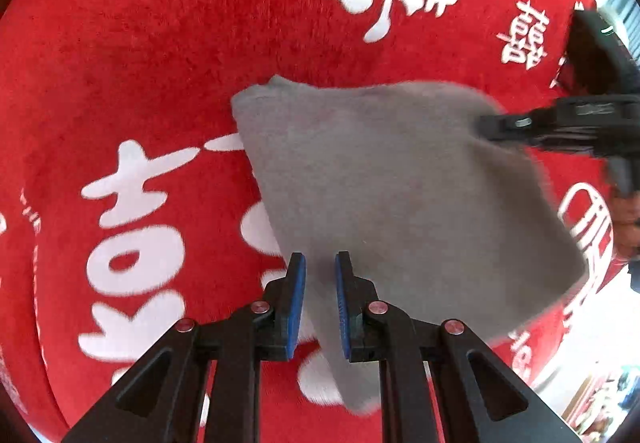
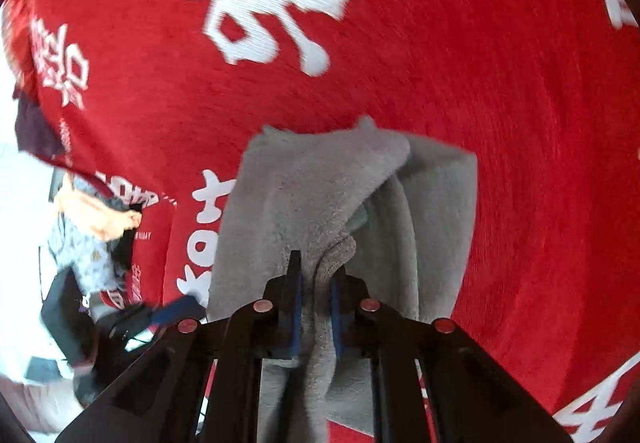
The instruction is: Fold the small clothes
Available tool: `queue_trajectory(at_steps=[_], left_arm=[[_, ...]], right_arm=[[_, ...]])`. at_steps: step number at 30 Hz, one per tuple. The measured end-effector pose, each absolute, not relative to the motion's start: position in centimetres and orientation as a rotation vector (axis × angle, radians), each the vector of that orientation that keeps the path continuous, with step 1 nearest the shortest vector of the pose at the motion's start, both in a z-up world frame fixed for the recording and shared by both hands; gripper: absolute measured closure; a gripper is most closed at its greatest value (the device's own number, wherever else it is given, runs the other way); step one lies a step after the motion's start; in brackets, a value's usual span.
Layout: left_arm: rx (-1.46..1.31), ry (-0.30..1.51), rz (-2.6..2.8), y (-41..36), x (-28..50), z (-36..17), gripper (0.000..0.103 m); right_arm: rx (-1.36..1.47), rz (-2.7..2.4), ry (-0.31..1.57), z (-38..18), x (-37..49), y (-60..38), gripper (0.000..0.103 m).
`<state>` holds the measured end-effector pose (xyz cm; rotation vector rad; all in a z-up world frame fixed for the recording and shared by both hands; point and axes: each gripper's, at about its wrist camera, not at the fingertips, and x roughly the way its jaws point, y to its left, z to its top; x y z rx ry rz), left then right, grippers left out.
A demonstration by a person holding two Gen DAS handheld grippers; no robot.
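Grey cloth point(image 1: 400, 183) is lifted over the red blanket point(image 1: 140, 43), partly doubled. Right gripper point(image 2: 316, 283) is clamped on a bunched edge of the cloth, holding that side up so the fold keeps its shape. Left gripper point(image 1: 320, 299) has jaws narrow, cloth edge running between the pads; likely pinching it, contact not clear. Next, probably lay it flat.

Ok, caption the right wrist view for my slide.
Right tool shut on a bunched fold of the grey cloth, which drapes over the red blanket with white characters.
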<state>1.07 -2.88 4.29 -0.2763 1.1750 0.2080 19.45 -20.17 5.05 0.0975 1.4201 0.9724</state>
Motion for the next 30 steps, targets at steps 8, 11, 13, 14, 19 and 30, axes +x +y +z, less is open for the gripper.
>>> queue_trajectory(at_steps=[8,11,13,14,19,30], left_arm=[[-0.208,1.196,0.215,-5.0,2.2,2.3,0.088],[-0.232,1.198,0.211,-4.6,2.2,2.1,0.088],[-0.261,1.202,0.206,-4.1,2.2,2.3,0.087],[-0.275,1.203,0.212,-3.8,2.1,2.6,0.087],[-0.383,1.176,0.258,-1.8,1.5,4.0,0.087],[-0.416,1.244,0.239,-0.9,1.5,3.0,0.087]], right_arm=[[0.043,0.843,1.531,0.3,20.0,-21.6,0.084],[0.337,0.819,1.548,0.1,21.8,-23.6,0.065],[0.389,0.802,1.572,-0.5,22.9,-23.5,0.057],[0.401,0.802,1.596,-0.9,23.4,-23.1,0.06],[0.329,0.888,1.491,2.2,23.7,-21.6,0.095],[0.156,0.689,1.482,2.1,22.4,-24.8,0.057]])
